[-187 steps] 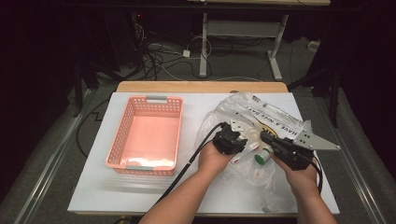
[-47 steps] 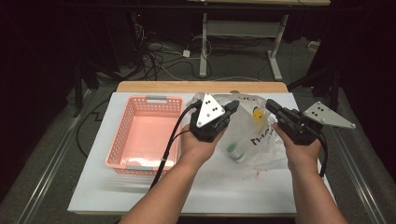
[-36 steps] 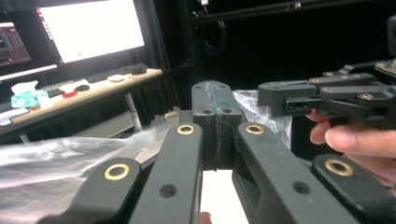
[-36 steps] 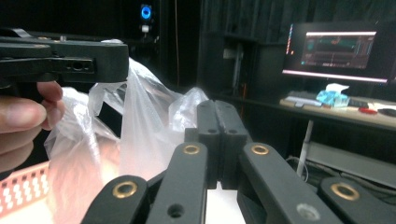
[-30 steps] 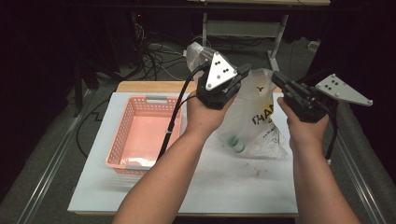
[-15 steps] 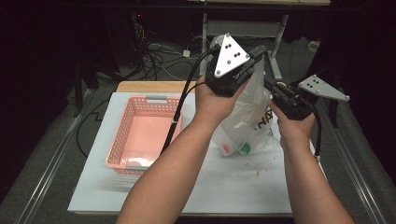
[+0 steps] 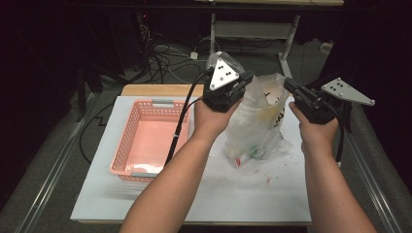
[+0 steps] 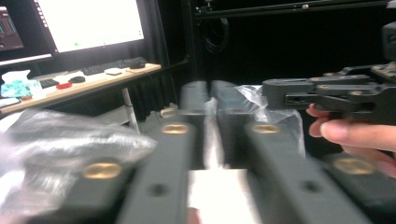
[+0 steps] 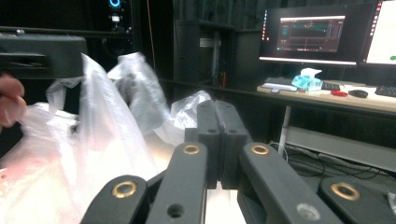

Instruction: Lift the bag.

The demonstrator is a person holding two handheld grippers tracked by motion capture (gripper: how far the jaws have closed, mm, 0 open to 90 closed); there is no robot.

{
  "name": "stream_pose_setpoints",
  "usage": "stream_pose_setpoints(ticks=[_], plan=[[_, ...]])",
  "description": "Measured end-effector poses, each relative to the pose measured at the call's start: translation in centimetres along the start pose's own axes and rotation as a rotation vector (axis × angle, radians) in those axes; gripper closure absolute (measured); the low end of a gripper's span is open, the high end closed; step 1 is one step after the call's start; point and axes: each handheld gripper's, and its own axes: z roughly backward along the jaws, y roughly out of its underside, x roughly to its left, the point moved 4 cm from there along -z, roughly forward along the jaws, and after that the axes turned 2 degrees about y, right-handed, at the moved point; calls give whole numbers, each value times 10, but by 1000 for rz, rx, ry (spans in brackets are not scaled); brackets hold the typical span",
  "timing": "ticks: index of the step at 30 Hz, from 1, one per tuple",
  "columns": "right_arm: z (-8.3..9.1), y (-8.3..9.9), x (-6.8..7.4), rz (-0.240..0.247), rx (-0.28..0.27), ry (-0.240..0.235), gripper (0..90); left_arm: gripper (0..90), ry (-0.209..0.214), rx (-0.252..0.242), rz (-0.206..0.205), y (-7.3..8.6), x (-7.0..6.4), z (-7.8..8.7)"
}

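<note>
White table (image 7: pixel 252 194): pink basket (image 7: pixel 145 141), plastic bag (image 7: pixel 255 128).

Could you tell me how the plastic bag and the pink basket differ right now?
The plastic bag is clear, soft and crumpled, lifted by its top edges with items in its bottom; the pink basket is rigid, latticed and looks empty. The bag is pinched by both tools; the basket lies flat, untouched. Both are over the white table.

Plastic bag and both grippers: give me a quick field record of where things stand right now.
bag: clear plastic bag lifted by its top, bottom resting on the white table
left gripper: jaws shut on the bag's left top edge
right gripper: jaws shut on the bag's right top edge
contents: small items low in the bag, unclear
basket: pink basket left of the bag
</note>
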Motion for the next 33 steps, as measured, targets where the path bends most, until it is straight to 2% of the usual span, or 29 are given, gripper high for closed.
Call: stream_pose_setpoints(ticks=[3,4,6,9,13,17,18,24,29,31,33], plan=[[0,7,0,1,19,-1,900,641,22,10,-3,3,-5,10],[0,9,0,1,26,-2,900,596,21,19,-11,4,-8,14],[-1,12,0,5,34,-2,900,517,15,5,-19,5,-13,24],[-1,16,0,5,43,4,900,423,34,6,-1,8,-19,41],[1,18,-3,6,55,17,900,356,30,3,-3,15,-27,68],[2,21,-6,17,65,21,900,342,28,0,27,34,-31,90],[3,21,-5,17,66,22,900,337,32,7,47,41,-30,92],[17,16,-2,38,61,5,751,281,61,108,154,89,-22,83],[43,14,-1,54,35,1,632,196,78,179,184,119,-29,72],[56,16,-2,43,28,2,599,165,83,203,192,129,-33,69],[66,23,-2,46,43,-9,556,142,93,222,195,137,-40,68]])
